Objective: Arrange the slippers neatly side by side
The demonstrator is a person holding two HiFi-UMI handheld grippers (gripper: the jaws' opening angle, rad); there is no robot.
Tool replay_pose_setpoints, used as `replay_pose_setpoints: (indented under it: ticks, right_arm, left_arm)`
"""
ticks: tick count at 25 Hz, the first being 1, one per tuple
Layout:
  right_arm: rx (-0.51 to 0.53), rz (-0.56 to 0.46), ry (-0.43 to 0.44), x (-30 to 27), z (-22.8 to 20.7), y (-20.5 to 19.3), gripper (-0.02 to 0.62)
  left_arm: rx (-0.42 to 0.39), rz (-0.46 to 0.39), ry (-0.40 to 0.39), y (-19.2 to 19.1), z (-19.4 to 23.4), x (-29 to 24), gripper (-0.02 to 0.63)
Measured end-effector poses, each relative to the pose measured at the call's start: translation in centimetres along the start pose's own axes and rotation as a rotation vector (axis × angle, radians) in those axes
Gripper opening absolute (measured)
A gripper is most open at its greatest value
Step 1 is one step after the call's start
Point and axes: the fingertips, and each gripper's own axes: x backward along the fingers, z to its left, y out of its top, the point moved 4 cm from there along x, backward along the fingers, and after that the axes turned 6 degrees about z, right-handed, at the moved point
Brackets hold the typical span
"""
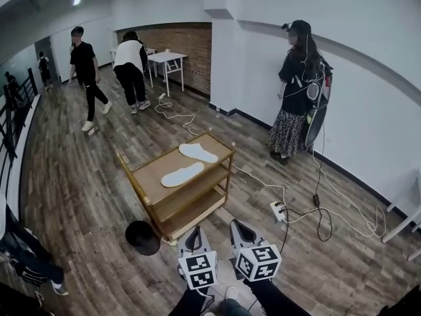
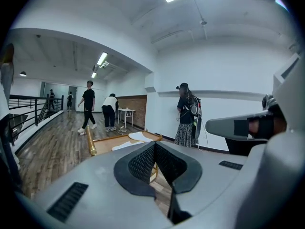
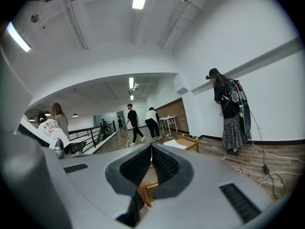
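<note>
Approaching the wooden trolley [image 1: 146, 174] at 12 o'clock: far slipper [image 1: 198, 153] and near slipper [image 1: 183, 174] lie skewed, apart, on its top. Left tongs [image 1: 195, 232] and right tongs [image 1: 235, 225], closed and empty, should open first.

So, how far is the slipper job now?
Nothing looks done: the far slipper and near slipper lie apart, staggered, on the cart top. Nothing is in hand: the left hand-held gripper and right hand-held gripper are shut, empty, short of the cart. Left: set both slippers side by side.
</note>
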Motion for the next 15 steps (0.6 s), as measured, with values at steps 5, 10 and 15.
replay_pose_setpoints:
  ticks: [5,10,15]
  right_arm:
    - [0.002,0.005,0.030,-3.6,-3.1,1.5,-0.002]
    - [0.010,0.014,0.067,-7.3,-6.3,3.1,-0.002]
    - [0.018,0.015,0.092,-9.7,-8.7,4.0,-0.002]
  left_arm:
    - [-0.007,-0.004,0.025,1.7,-0.6,-4.3,-0.002]
    - [0.004,0.001,0.058,3.0,-1.2,-8.6,-0.002]
    - [0.019,-0.009,0.079,3.9,-1.9,-11.7,-0.002]
